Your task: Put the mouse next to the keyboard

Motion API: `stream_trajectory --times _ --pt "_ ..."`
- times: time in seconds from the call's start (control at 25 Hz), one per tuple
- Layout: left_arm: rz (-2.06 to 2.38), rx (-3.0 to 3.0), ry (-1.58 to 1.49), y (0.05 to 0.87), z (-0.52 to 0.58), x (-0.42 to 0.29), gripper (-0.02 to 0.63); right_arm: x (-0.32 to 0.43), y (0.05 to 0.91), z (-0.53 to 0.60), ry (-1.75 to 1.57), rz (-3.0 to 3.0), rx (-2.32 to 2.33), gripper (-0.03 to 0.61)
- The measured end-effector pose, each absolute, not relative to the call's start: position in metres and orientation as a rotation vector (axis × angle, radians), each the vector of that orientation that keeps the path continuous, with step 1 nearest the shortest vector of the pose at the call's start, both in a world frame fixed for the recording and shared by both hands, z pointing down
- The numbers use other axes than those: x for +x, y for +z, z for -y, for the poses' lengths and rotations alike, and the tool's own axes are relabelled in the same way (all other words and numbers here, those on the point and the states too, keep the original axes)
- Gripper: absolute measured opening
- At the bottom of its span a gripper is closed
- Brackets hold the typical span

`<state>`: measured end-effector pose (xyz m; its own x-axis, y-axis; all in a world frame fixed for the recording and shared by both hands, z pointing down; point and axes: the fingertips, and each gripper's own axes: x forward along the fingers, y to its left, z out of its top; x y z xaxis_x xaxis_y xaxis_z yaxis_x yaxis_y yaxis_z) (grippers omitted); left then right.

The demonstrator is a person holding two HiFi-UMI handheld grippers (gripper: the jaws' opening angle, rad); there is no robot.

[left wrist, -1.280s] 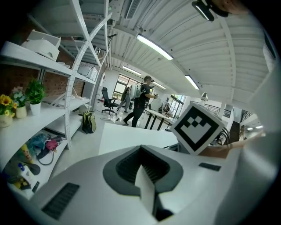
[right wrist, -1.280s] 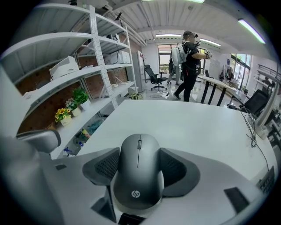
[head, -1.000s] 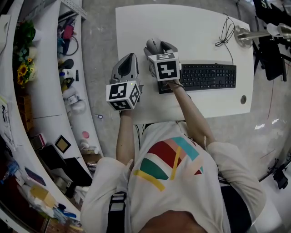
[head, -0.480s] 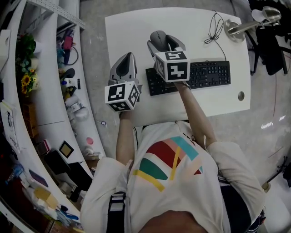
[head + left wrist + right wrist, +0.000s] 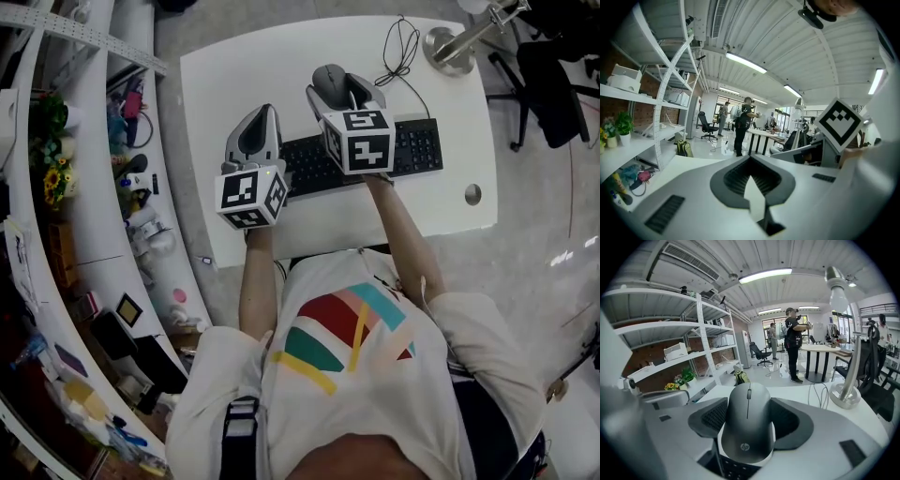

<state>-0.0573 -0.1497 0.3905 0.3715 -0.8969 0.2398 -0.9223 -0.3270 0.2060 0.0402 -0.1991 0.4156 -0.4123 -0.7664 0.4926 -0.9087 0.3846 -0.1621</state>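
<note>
The right gripper (image 5: 345,92) pinches the dark grey mouse (image 5: 747,426) by its sides, jaws closed against it, just past the far edge of the black keyboard (image 5: 412,146) on the white table (image 5: 246,58). The left gripper (image 5: 259,120), jaws pressed together with nothing between them, hangs beside the keyboard's left end. A lamp base (image 5: 448,47) and cable (image 5: 400,45) lie beyond.

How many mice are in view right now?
1. The mouse is held in the right gripper, just beyond the far edge of the keyboard. The left gripper covers part of the table, so another could be hidden.
</note>
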Motion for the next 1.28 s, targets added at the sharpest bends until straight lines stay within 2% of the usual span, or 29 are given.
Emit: stream_trajectory --times 0.36,0.76,1.28 --pt "1.55 2.401 0.145 0.388 0.137 0.053 0.041 0.17 0.428 0.168 0.606 2.244 1.551 0.278" --pt "1.49 2.417 0.152 0.409 0.116 0.136 0.041 0.278 0.452 0.126 0.604 2.151 1.614 0.278" --pt "1.411 2.4 0.168 0.429 0.101 0.197 0.041 0.355 0.506 0.1 0.697 2.031 1.593 0.278"
